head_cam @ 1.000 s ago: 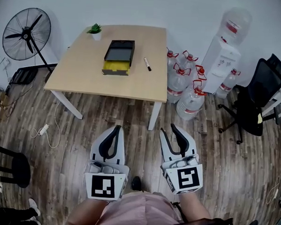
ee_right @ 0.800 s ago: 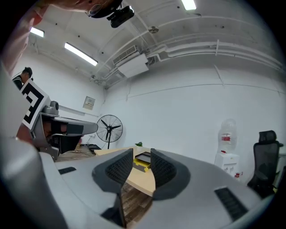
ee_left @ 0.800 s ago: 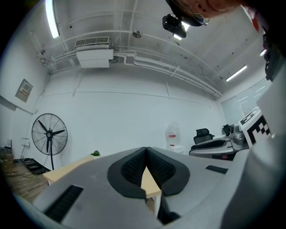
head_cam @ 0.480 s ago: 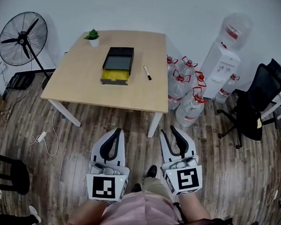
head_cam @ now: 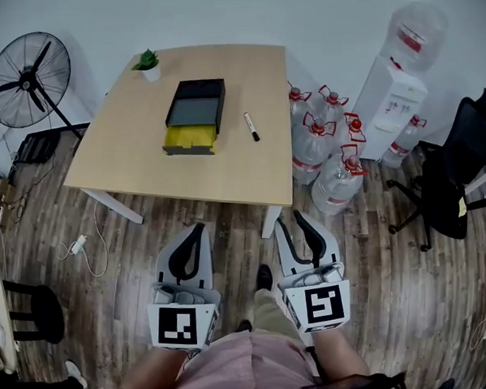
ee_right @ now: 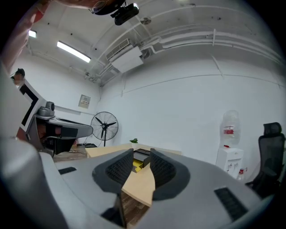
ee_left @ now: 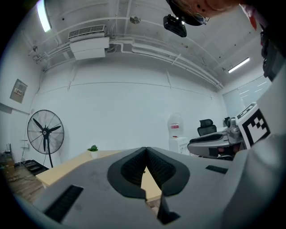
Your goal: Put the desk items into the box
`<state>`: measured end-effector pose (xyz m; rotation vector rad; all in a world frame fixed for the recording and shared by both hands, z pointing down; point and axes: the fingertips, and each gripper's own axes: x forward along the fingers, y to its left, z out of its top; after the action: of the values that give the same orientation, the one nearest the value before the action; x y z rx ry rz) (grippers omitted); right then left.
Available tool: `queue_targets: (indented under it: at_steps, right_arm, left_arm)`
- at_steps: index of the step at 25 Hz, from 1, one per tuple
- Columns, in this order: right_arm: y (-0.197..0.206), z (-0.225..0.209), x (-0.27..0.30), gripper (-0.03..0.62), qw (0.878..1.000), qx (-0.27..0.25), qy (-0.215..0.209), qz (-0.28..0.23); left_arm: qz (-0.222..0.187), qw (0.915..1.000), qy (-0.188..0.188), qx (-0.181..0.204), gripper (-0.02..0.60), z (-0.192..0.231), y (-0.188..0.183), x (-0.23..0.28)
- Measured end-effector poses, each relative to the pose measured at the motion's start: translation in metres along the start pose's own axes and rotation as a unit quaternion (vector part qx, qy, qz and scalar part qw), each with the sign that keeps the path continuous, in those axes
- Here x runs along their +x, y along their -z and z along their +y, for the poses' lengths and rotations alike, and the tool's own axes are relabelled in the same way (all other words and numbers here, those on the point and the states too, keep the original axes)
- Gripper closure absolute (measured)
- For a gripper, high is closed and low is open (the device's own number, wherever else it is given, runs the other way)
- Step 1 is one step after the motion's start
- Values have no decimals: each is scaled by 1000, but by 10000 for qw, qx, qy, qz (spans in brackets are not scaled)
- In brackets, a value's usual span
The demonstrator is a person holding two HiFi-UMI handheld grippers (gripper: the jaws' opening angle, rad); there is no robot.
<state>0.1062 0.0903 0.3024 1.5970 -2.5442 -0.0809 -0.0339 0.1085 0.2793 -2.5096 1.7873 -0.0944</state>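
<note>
Item 1. Desk (head_cam: pixel 188 162): light wood, standing against the wall, well apart from the person.

Item 2. Box (head_cam: pixel 194 114): black, with a yellow part at its near end. It lay on the desk left of centre. Contents could not be made out at this range.

Item 3. Marker (head_cam: pixel 252 127): dark, lying loose on the desk just right of the box and not touching it.

Item 4. Plant (head_cam: pixel 147 61): small, in a white pot, at the far left corner of the desk.

Item 5. Left gripper (ee_left: pixel 145 149): jaws pressed together at the tips, nothing between them. It was held low over the floor.

Item 6. Right gripper (ee_right: pixel 142 152): jaws a little apart and empty, with the distant box showing through the gap. It was held beside the left one.

Status: by appearance the task was not yet begun. No item was in hand, and the marker and plant were outside the box. Left to do, as judged: approach the desk, grasp each loose item and place it in the box.
</note>
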Motion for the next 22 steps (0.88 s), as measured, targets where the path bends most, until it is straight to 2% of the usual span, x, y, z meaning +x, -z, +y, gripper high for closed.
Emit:
queue_targets:
  at_steps: [8, 13, 18, 22]
  right_arm:
    - [4, -57, 83, 477, 9998, 84, -166, 62]
    - [-8, -90, 129, 479, 9995, 4, -314, -48]
    - [-24, -113, 164, 482, 9990, -92, -401, -194]
    - [-30, -116, 187, 482, 9984, -137, -501, -211]
  left_arm:
    - [170, 9996, -188, 117, 571, 14, -1, 89]
    - [96, 9992, -351, 157, 572, 22, -10, 139]
    - [-56, 9982, -566, 198, 571, 35, -24, 166]
    - [-29, 9971, -740, 170, 571, 51, -25, 178]
